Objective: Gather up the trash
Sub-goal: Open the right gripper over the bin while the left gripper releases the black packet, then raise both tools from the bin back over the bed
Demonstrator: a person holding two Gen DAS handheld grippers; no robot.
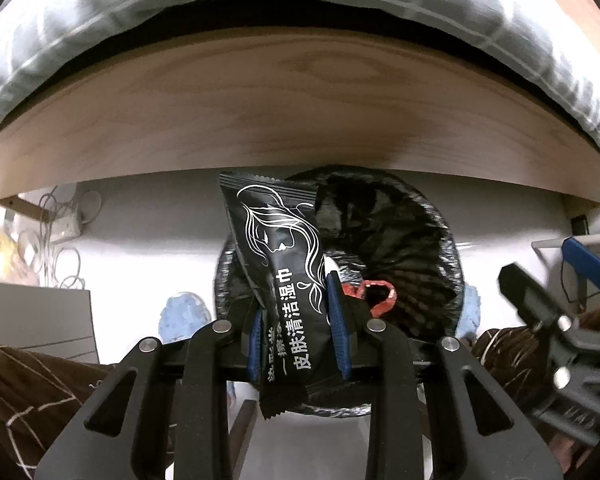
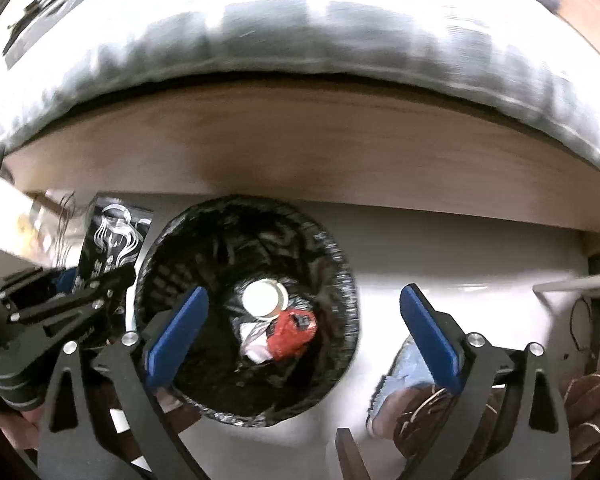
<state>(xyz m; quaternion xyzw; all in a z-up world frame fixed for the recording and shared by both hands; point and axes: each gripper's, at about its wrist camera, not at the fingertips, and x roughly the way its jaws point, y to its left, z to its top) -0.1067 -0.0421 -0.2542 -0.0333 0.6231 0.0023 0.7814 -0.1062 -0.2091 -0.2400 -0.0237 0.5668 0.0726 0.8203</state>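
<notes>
My left gripper (image 1: 298, 292) is shut on a black wet-wipe packet (image 1: 284, 264) printed with a white line drawing and white characters; the packet stands upright between the blue pads. Right behind and below it on the floor is a round bin lined with a black bag (image 1: 428, 240), with a red wrapper (image 1: 380, 300) inside. In the right wrist view my right gripper (image 2: 304, 312) stands wide open above the bin (image 2: 340, 280), nothing between its blue pads (image 2: 180, 332). On the bin's bottom lie a white round lid (image 2: 263, 298), the red wrapper (image 2: 292, 332) and white paper. The left gripper with the packet (image 2: 112, 240) shows at the left.
A wooden bed rail (image 1: 300, 120) with a grey checked quilt (image 1: 80, 28) above it runs across the top of both views. White cables and a power strip (image 1: 60, 228) lie at the left. A light blue slipper (image 2: 404, 376) and brown patterned trouser legs (image 1: 20, 392) are close by on the pale floor.
</notes>
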